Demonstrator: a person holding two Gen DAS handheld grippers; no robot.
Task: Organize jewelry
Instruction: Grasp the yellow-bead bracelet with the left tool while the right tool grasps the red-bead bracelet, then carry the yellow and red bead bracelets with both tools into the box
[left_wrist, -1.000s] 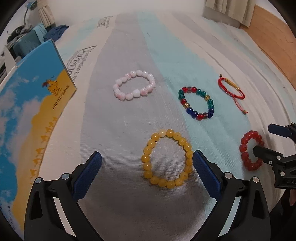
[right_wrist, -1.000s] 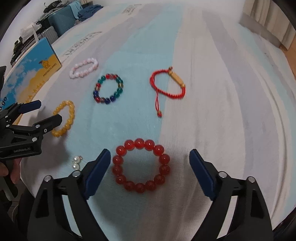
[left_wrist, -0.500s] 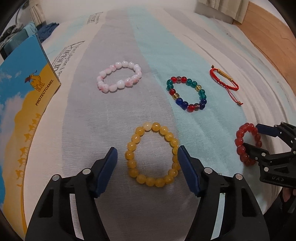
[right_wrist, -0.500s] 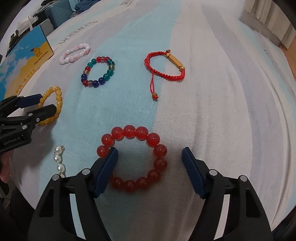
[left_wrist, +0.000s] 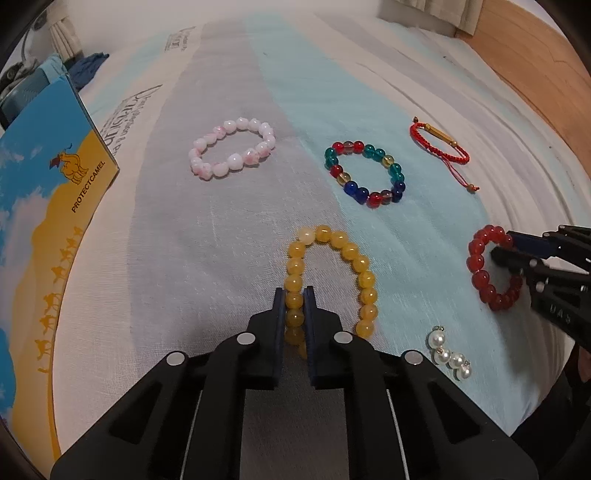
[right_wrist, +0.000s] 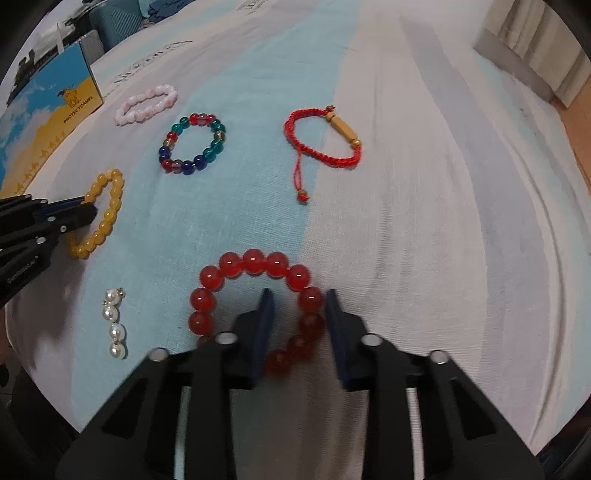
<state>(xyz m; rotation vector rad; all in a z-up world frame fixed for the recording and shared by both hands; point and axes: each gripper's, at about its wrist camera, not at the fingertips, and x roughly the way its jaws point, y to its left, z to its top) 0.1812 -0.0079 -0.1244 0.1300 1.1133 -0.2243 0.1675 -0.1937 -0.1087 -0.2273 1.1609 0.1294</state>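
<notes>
The left tongs (left_wrist: 294, 295) pinch the yellow bracelet's (left_wrist: 354, 254) left side. The right tongs (right_wrist: 298, 300) are closing on the red bracelet's (right_wrist: 255, 260) right side, just beside the pearls (right_wrist: 114, 325)

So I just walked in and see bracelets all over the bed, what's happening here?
A person is sorting jewelry with a handheld gripper in each hand. The left gripper has shut on one side of the yellow bead bracelet. The right gripper's jaws are closing, with one side of the red bead bracelet between them. Both bracelets lie on the striped bedcover. The pink bracelet, multicolour bracelet, red cord bracelet and pearl earrings lie untouched.
</notes>
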